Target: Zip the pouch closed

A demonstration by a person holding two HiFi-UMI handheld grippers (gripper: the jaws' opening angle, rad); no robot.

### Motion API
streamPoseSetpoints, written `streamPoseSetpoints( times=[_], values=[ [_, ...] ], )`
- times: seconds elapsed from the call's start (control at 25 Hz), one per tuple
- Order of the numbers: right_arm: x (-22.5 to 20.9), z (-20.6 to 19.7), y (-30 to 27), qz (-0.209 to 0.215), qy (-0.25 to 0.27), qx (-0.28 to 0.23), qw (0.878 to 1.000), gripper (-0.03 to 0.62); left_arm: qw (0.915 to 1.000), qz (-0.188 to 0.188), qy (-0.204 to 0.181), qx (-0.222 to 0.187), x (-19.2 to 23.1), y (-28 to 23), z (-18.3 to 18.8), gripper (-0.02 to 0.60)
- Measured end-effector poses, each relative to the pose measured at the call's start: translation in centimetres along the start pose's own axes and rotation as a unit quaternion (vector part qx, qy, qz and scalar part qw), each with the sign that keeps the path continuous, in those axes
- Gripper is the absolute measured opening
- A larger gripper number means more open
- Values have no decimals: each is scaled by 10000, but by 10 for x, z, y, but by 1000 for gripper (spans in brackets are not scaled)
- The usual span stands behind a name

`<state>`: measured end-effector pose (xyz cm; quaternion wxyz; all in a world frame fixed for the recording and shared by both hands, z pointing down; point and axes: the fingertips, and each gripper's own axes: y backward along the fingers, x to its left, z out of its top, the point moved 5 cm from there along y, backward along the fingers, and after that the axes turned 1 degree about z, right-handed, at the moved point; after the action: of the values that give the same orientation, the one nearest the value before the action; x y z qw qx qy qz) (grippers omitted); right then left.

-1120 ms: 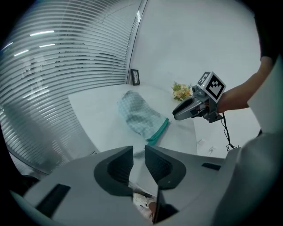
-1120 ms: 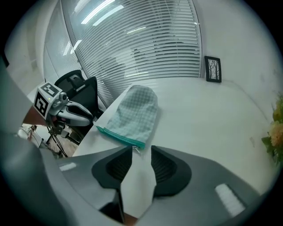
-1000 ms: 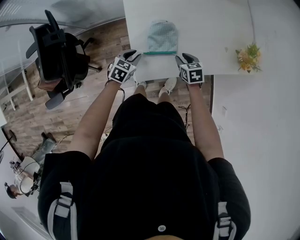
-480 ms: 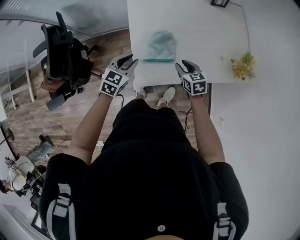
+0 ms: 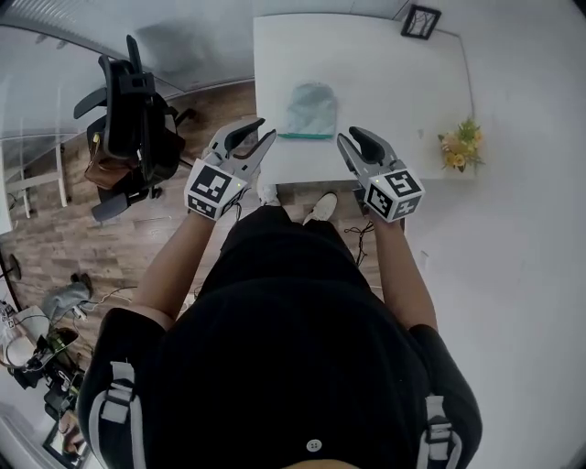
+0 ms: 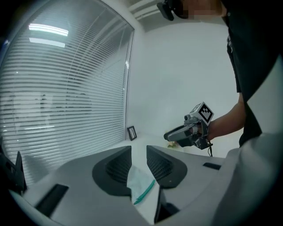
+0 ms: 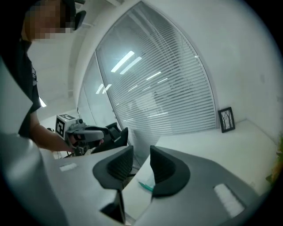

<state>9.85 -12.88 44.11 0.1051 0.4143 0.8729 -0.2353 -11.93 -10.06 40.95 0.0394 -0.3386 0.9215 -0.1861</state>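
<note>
Head view and both gripper views. The left gripper (image 5: 265,130) and the right gripper (image 5: 346,136) were held side by side in the person's hands, each pointing forward over the near edge of the white table (image 5: 394,82). The left gripper's jaws stood apart with a narrow gap and gripped nothing. The right gripper's jaws were closing, a narrow gap remaining between them, and nothing lay between the pads.

The pouch (image 5: 309,112), pale blue-green, lay flat on the table ahead of the two sets of jaw tips and between their lines, touching neither gripper. Its teal zipper (image 5: 305,136) ran along the edge nearest the grippers; whether the zipper was done up could not be made out. In each gripper view the pouch showed only through the gap between the jaws, on the table beyond.

A small bunch of flowers (image 5: 458,147) stood on the table to the outer side of the right gripper. A framed picture (image 5: 419,20) stood far beyond it. A black office chair (image 5: 128,119) stood on the floor to the outer side of the left gripper.
</note>
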Motion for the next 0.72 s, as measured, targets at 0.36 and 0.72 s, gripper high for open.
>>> streamPoseSetpoints(
  times=[0.36, 0.72],
  values=[
    [66, 84, 24, 630, 961, -994, 9884, 47, 9943, 43, -145, -1053, -27, 25, 74, 36],
    [98, 110, 32, 748, 1515, -1158, 9788, 11, 9890, 61, -238, -1462, -42, 39, 113, 8]
  ],
)
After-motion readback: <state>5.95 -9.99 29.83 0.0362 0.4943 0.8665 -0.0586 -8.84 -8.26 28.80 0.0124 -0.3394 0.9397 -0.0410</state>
